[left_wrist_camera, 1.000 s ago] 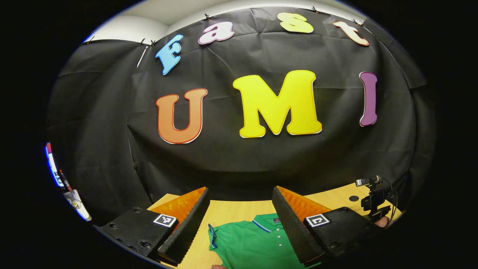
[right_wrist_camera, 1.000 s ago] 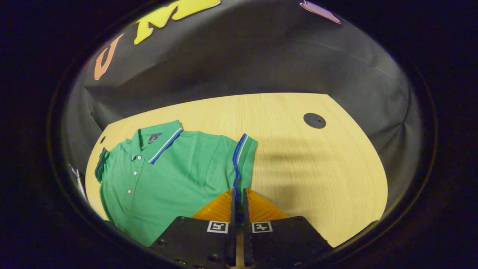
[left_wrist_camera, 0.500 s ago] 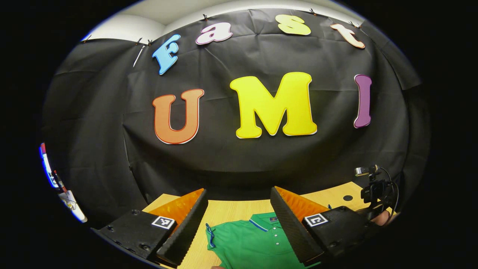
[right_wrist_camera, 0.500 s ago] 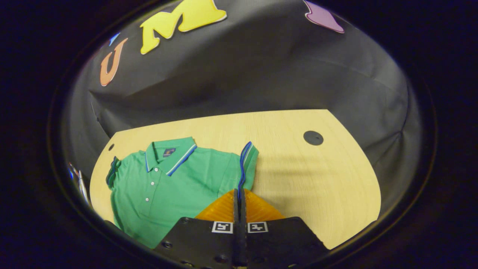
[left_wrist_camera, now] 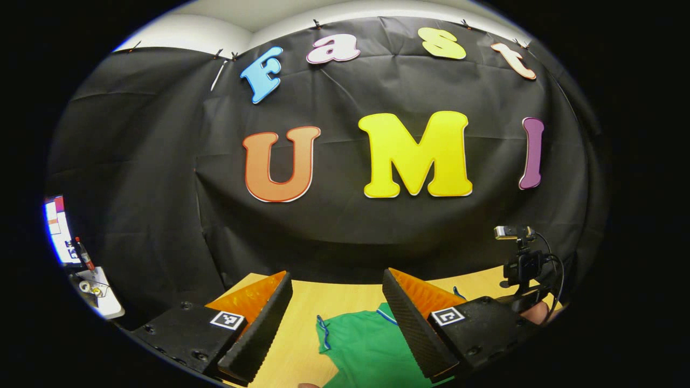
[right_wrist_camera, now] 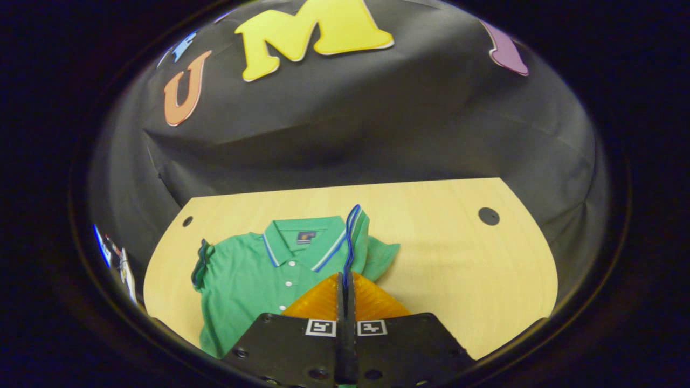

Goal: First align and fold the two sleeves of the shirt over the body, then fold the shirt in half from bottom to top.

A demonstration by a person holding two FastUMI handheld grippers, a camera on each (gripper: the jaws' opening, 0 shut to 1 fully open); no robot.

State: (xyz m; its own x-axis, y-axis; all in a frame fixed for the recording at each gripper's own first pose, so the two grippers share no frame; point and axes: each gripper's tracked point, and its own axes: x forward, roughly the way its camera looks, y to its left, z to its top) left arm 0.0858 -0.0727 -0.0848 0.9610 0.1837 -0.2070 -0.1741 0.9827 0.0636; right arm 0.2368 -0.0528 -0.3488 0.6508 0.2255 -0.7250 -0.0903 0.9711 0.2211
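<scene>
Right sleeve coming over the body

The right claw [right_wrist_camera: 345,280], clenched on the sleeve cuff [right_wrist_camera: 351,231], has carried it left over the shirt [right_wrist_camera: 259,280] (first fold underway); the left claw [left_wrist_camera: 337,318] hangs released above the tabletop [right_wrist_camera: 458,269].

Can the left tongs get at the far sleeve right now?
Probably yes. The left tongs are open above the table, and the far sleeve lies flat just ahead between the fingers with nothing over it.

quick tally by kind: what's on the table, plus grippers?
Shirts: 1, green polo shirt on the wooden table
Round dark table caps: 2
Grippers: 2, left gripper, right gripper
Total: 5
</scene>
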